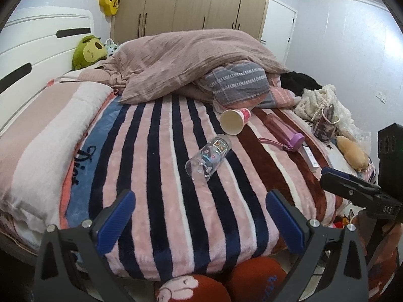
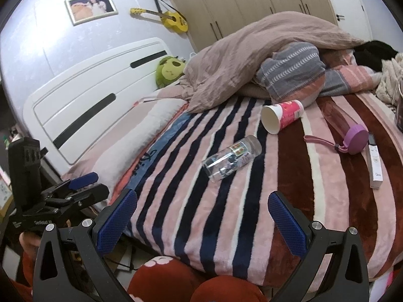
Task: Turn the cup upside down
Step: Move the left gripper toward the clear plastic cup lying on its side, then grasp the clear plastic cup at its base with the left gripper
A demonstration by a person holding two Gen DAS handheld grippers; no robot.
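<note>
In the left wrist view the left gripper [image 1: 199,210] hangs over the near edge of the bed [image 1: 176,201], its blue fingers spread wide with nothing between them, and the right gripper [image 1: 335,176] shows side-on at the right edge, where its spread is hard to read. Two cups lie on their sides on the striped blanket [image 1: 141,166]: a clear glass cup [image 1: 208,157] with stickers, mouth toward the camera, and beyond it a paper cup [image 1: 235,121] with a pink band, mouth also facing this way. Both look empty. The task does not say which cup; the glass one is nearer, so I judge it the likelier target. To do the reach well, come in across the barrel of the cup, not along it, close on the middle, lift clear of the soft blanket, then set the rim down flat so it does not tip. A purple-lidded bottle [image 1: 284,130] lies to the right, shut, contents not discernible. In the right wrist view the right gripper [image 2: 201,211] is likewise wide apart and holding nothing, well short of the glass cup [image 2: 231,158], with the paper cup [image 2: 282,117] farther back and the bottle [image 2: 345,128] to the right.
</note>
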